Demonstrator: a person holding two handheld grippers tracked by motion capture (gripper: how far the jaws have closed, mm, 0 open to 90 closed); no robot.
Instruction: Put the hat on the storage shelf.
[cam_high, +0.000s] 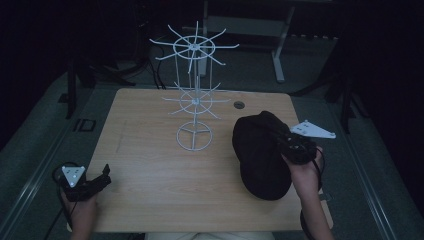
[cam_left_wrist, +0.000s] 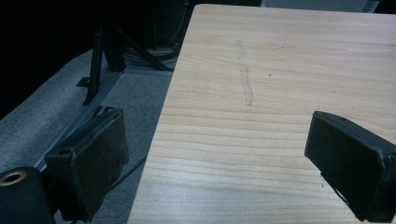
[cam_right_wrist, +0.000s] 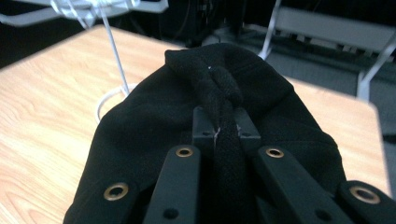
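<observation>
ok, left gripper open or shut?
Open. In the left gripper view the left gripper has its jaws wide apart with bare table between them, nothing held. The high view shows it at the table's near left edge.

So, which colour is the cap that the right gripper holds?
The cap is plain black; it shows best in the right gripper view.

No legible text, label or number on anything here

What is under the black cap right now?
The wooden table lies beneath the cap, which the right gripper pinches by a fold of fabric. The cap's underside and anything beneath it are covered. The wire rack stands beside it, apart.
</observation>
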